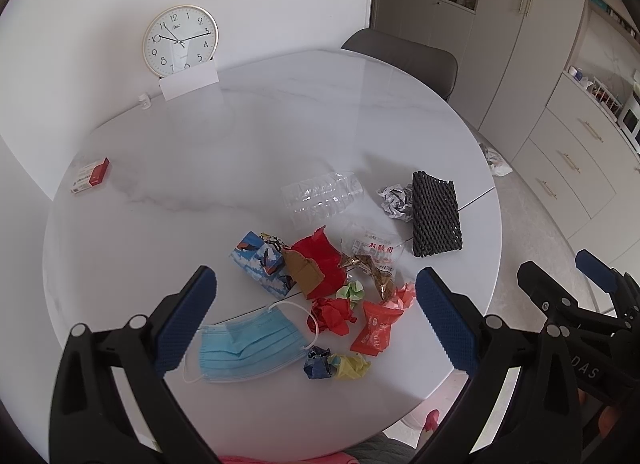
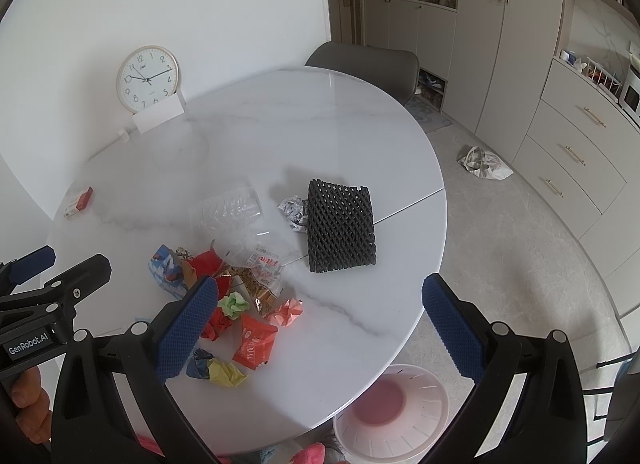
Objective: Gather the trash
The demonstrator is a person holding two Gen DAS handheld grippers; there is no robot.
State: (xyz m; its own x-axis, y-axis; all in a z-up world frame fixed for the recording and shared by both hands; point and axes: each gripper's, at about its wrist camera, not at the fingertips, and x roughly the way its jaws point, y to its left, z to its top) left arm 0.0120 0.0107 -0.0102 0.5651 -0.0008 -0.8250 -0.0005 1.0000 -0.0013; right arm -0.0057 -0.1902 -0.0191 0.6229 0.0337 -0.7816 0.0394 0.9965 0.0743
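A heap of trash lies on the round white marble table [image 1: 248,135]: a blue face mask [image 1: 248,348], a crumpled red paper [image 1: 332,314], an orange-red wrapper [image 1: 376,330], a red paper bag [image 1: 320,260], a clear plastic tray [image 1: 320,195] and a black foam net [image 1: 436,213]. My left gripper [image 1: 316,320] hovers open over the near part of the heap, holding nothing. My right gripper [image 2: 318,324] is open and empty too, above the table's near right edge, with the wrapper [image 2: 254,342] below it. A pale pink bin [image 2: 424,436] stands on the floor under that edge.
A wall clock [image 1: 180,39] leans at the table's far side behind a white card. A small red box [image 1: 92,175] lies at the left. A grey chair [image 2: 372,63] stands behind the table. Cabinets line the right wall, and a white bag [image 2: 484,163] lies on the floor.
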